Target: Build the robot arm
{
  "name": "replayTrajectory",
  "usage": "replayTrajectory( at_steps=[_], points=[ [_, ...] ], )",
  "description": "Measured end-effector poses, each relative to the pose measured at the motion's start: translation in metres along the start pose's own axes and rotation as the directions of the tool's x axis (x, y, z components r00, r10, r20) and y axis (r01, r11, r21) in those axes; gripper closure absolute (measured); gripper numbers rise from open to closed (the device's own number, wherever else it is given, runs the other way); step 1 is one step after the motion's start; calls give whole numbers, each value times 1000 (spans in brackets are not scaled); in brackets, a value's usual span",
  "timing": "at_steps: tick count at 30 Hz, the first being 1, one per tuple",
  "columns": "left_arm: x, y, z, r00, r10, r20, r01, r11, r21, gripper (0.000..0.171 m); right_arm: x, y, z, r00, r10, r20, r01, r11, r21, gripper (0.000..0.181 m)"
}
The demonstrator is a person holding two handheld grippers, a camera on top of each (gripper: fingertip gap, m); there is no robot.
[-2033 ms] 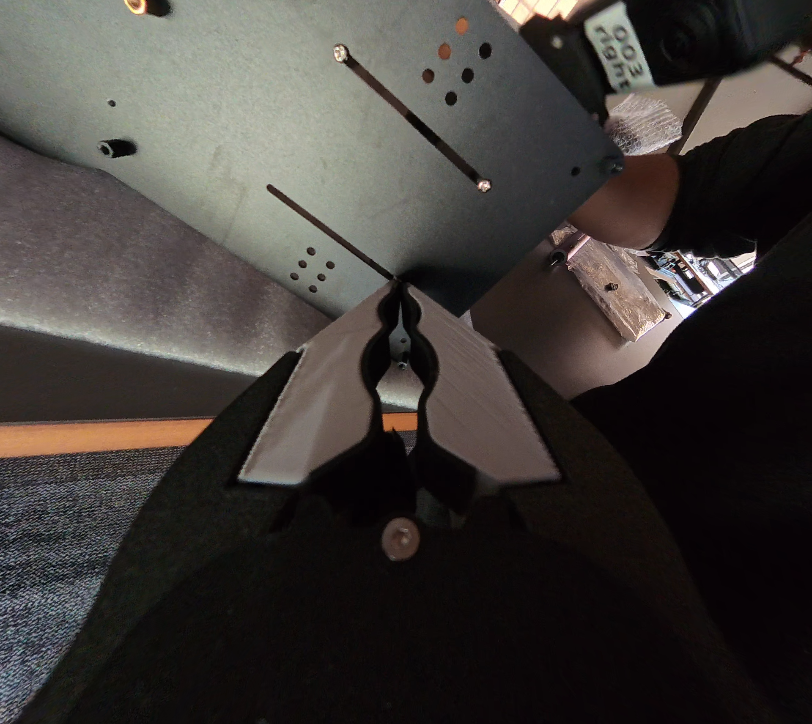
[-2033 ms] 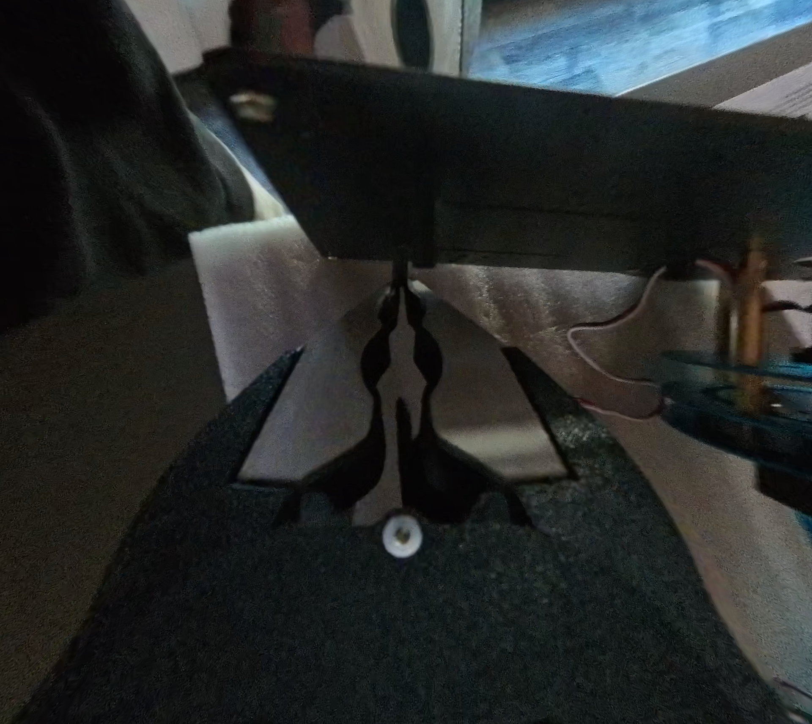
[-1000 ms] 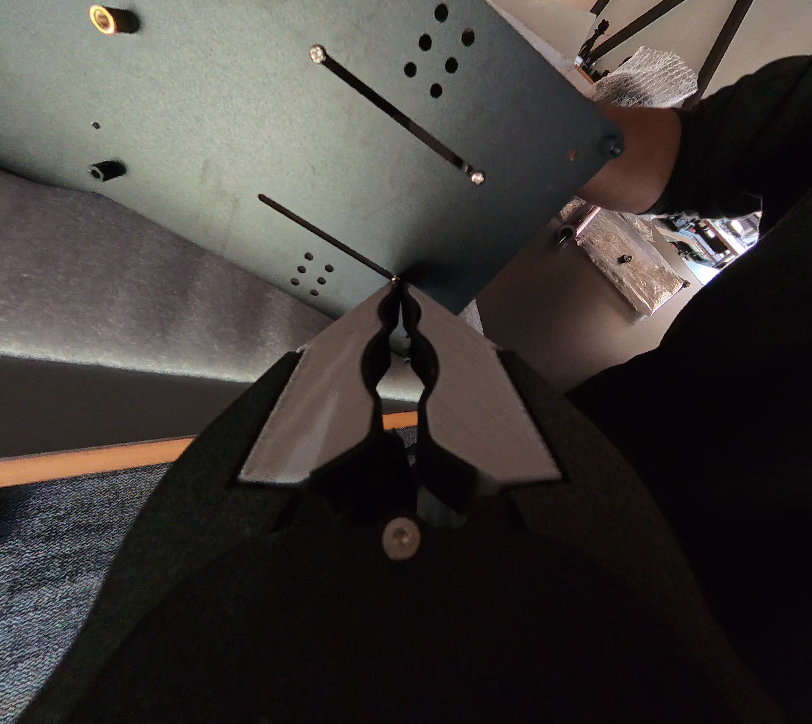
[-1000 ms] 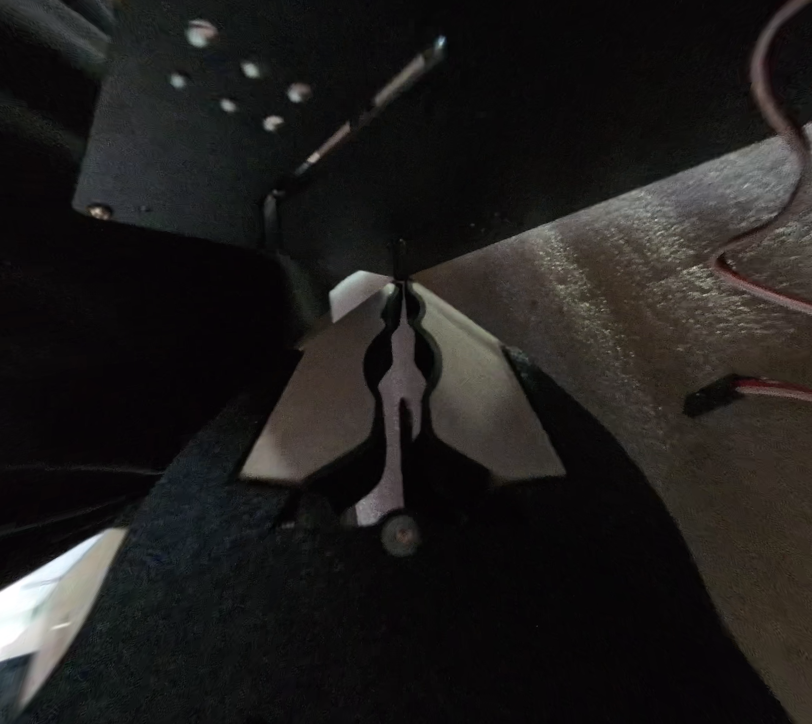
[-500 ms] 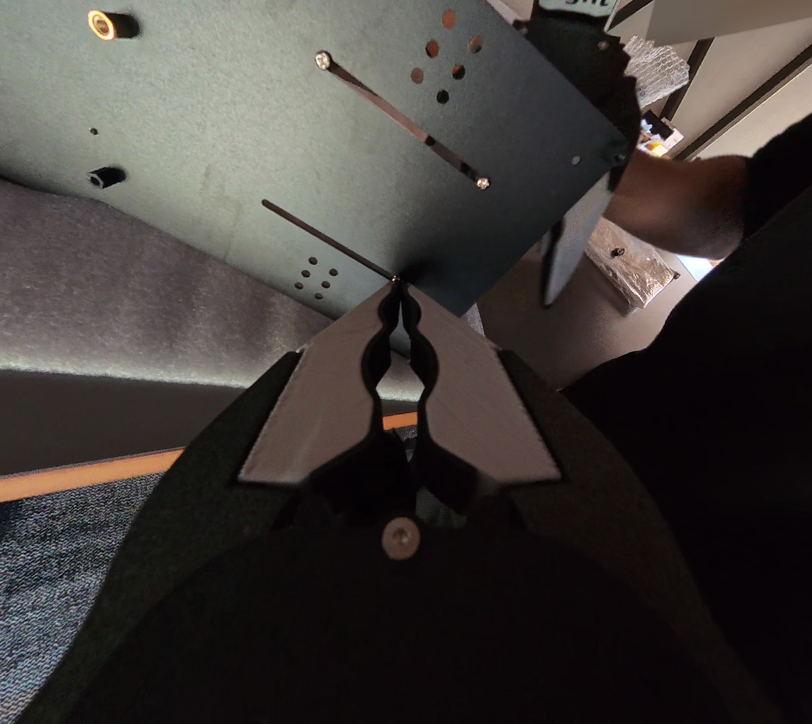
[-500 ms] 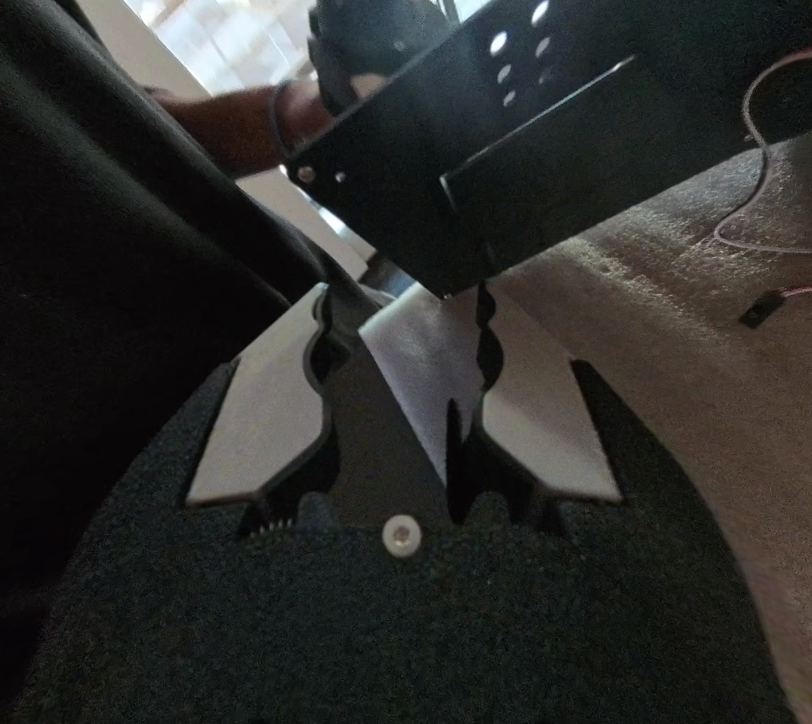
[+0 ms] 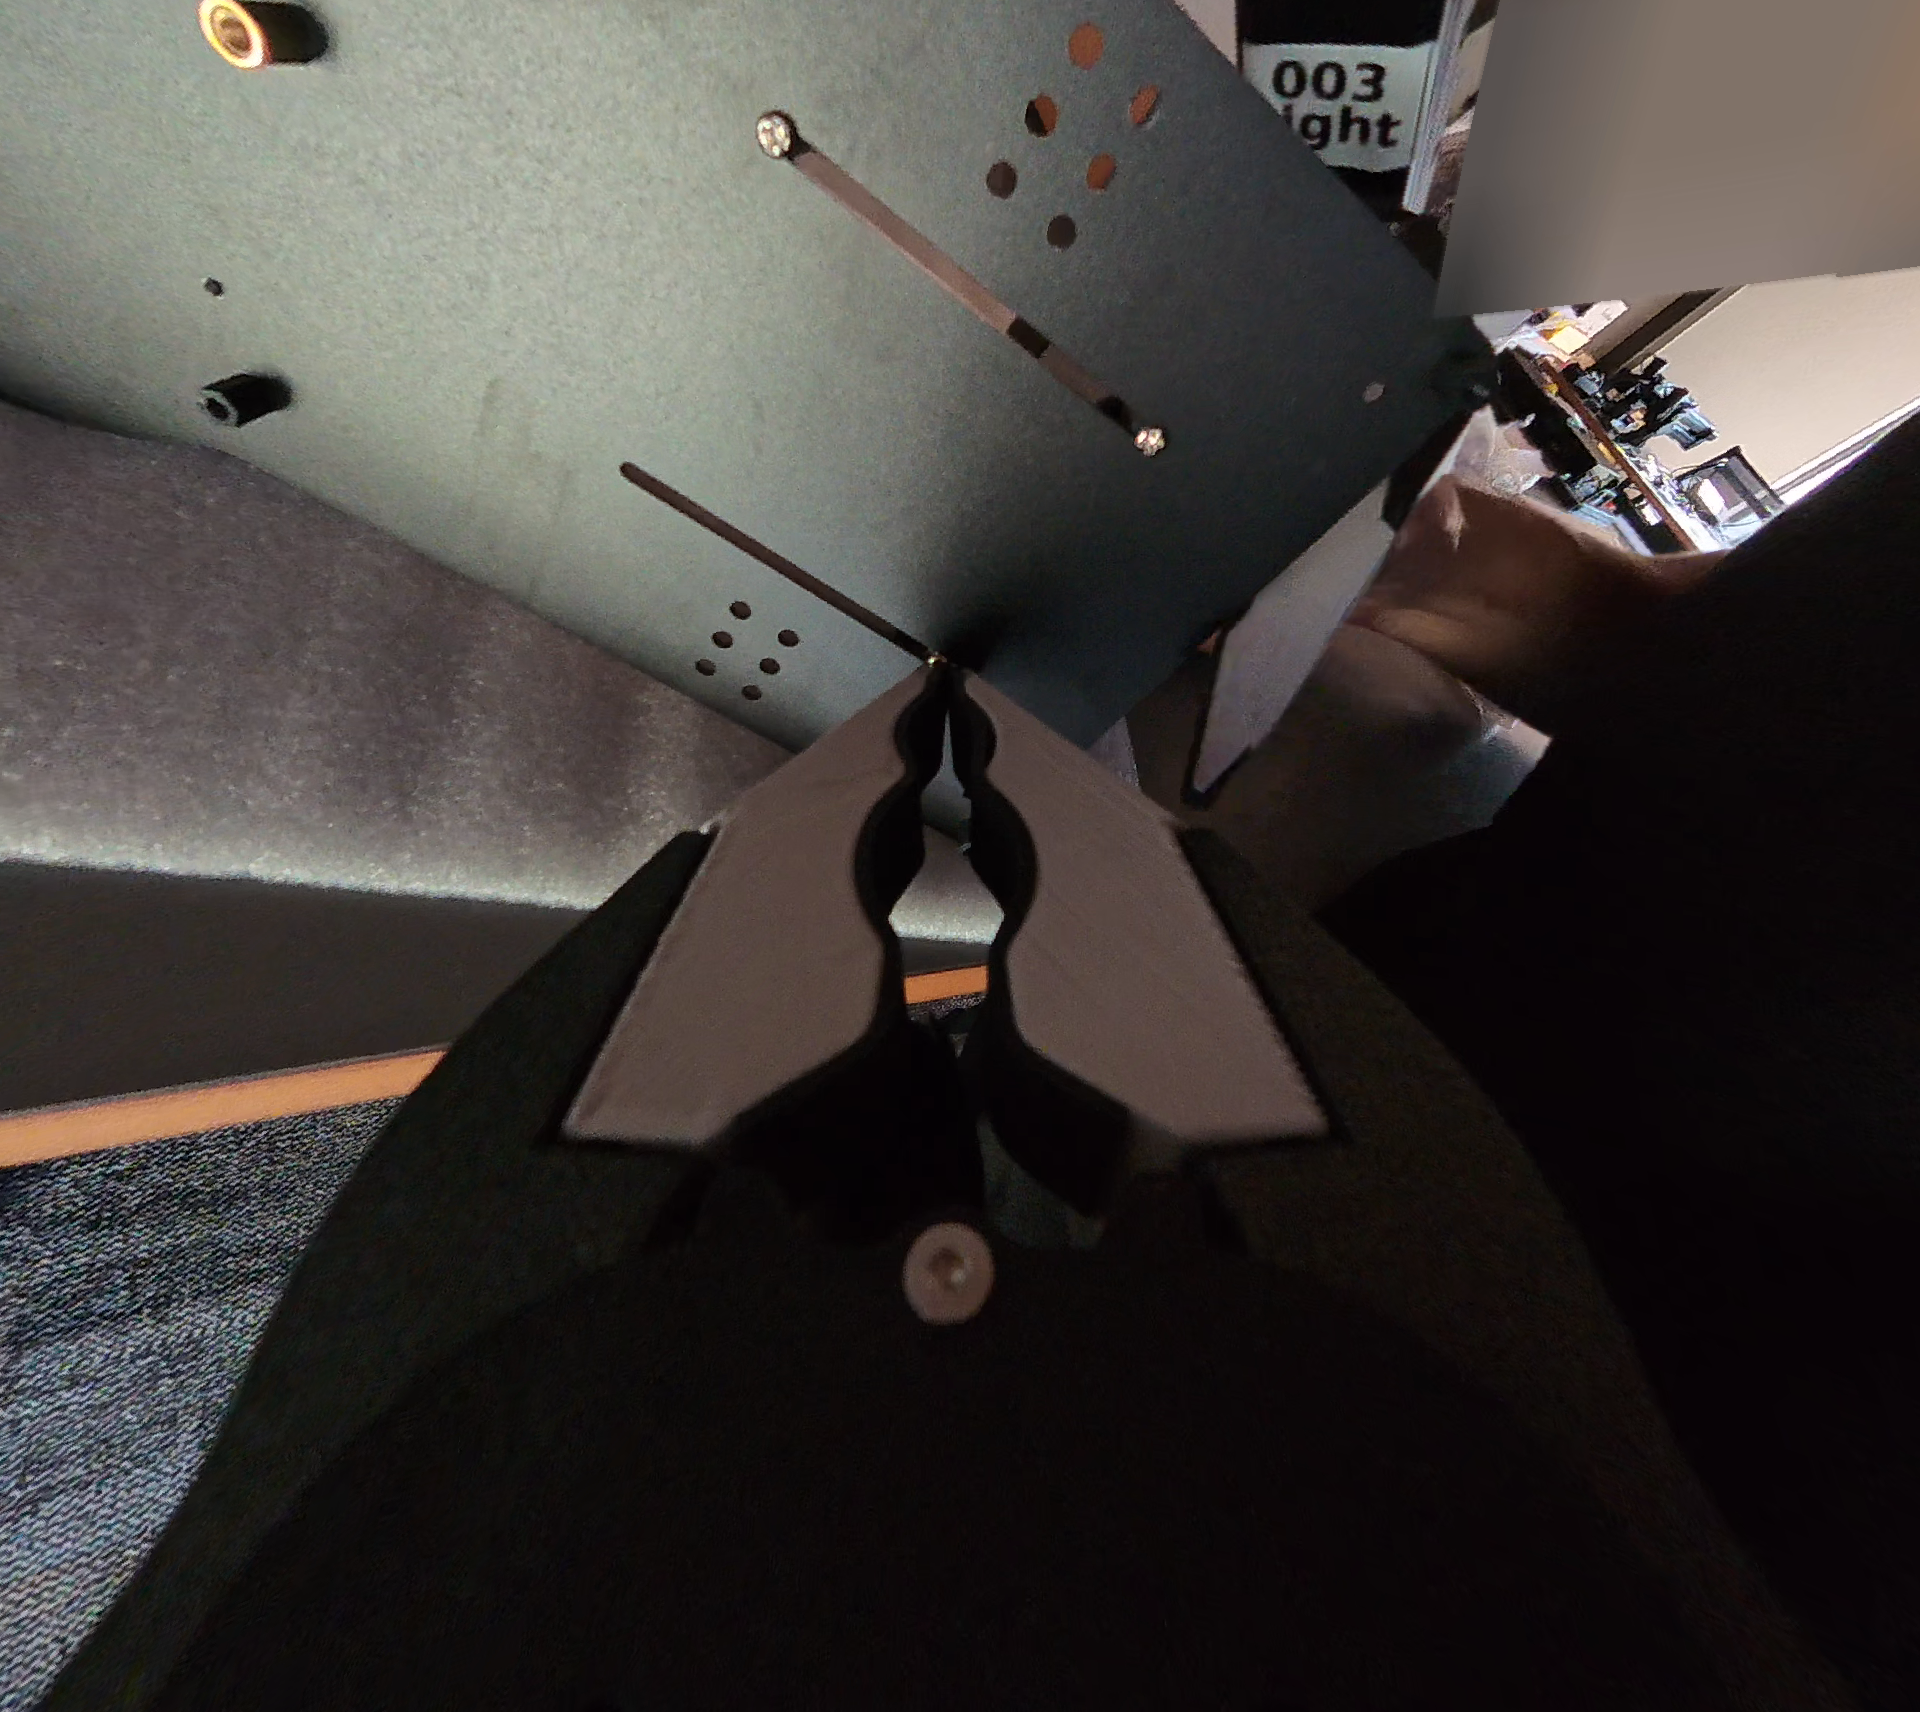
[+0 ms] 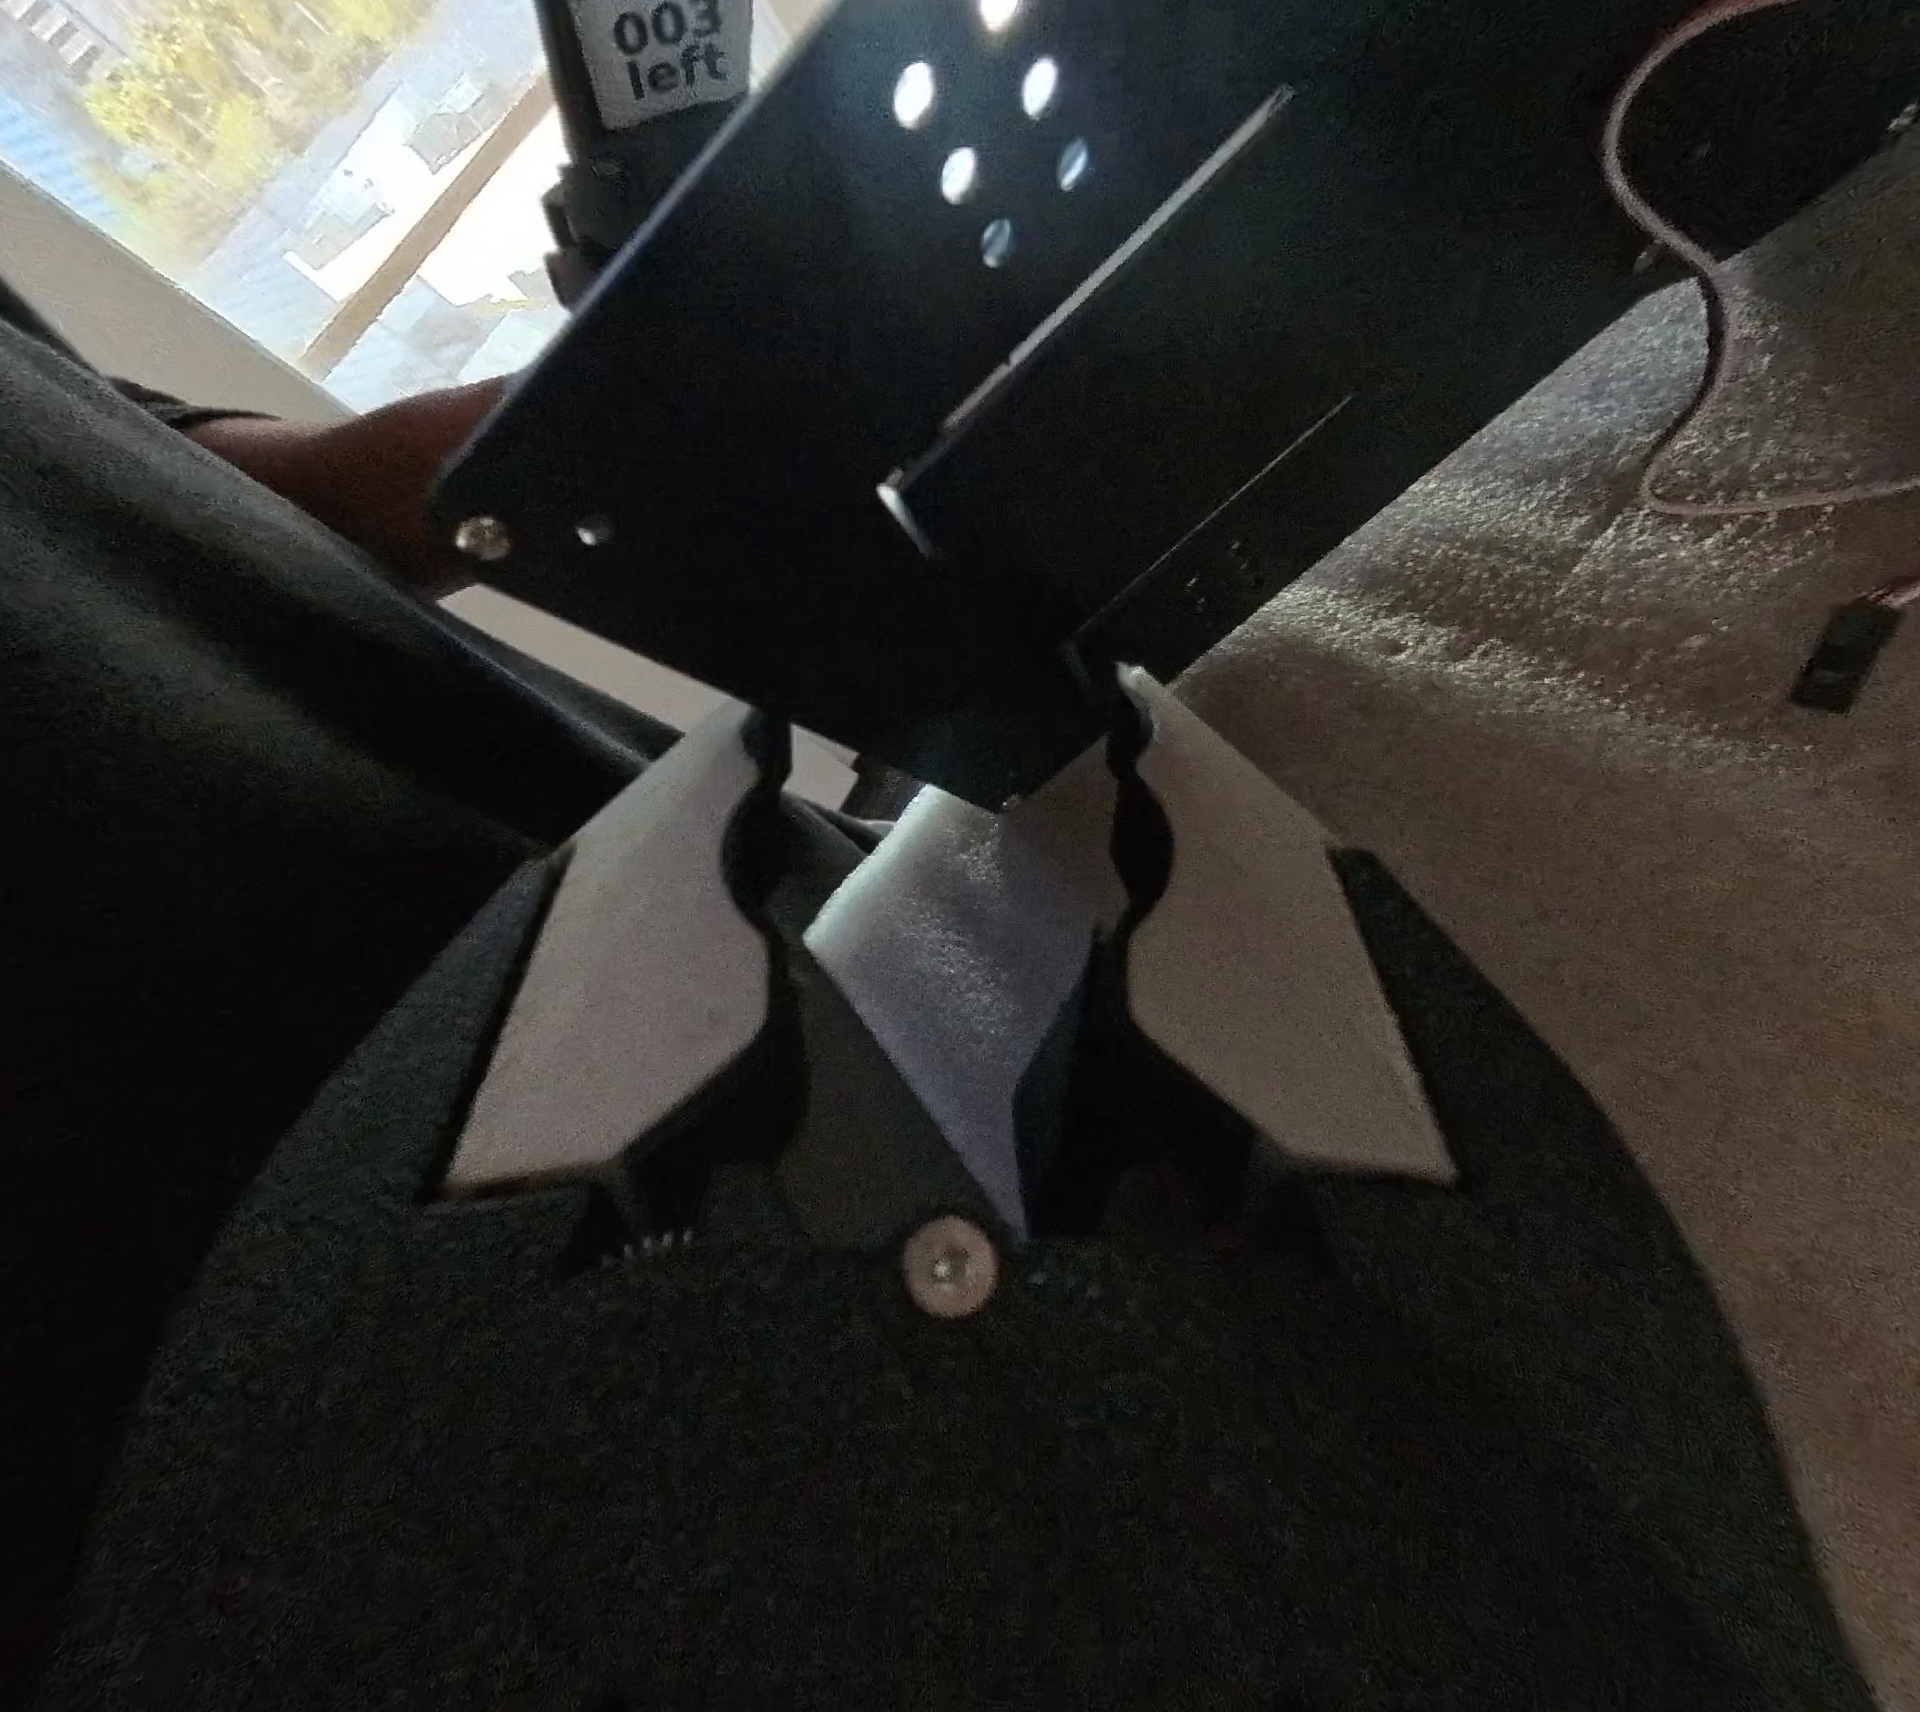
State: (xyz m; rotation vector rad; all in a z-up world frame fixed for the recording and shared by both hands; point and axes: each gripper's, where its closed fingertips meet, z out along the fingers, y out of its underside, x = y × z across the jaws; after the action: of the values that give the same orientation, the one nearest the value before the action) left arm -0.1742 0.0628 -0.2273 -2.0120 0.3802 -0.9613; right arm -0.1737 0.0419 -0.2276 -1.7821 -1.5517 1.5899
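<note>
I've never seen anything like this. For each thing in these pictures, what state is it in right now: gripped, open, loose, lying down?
Left hand-held gripper: shut on the metal plate's edge.
Right hand-held gripper: open, astride the plate's corner.
Metal plate: lifted, tilted above the foam.
Foam sheet: lying flat.
Wire connector: unplugged, resting on the foam.

Both wrist views look up, very close, from opposite edges of 1 shared black metal plate (image 7: 582, 228) (image 8: 790, 415).
</note>
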Motion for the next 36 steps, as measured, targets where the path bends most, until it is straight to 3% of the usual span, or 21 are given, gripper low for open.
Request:
replayTrajectory(
  at_steps=[15, 36],
  points=[
    [3, 2, 2, 999, 27, 38, -25, 999, -45, 171, -2, 11, 5, 997, 67, 35, -65, 996, -58, 125],
    [4, 1, 7, 998, 53, 44, -50, 996, -75, 171, 2, 11, 4, 997, 83, 4, -83, 996, -17, 127]
  ],
)
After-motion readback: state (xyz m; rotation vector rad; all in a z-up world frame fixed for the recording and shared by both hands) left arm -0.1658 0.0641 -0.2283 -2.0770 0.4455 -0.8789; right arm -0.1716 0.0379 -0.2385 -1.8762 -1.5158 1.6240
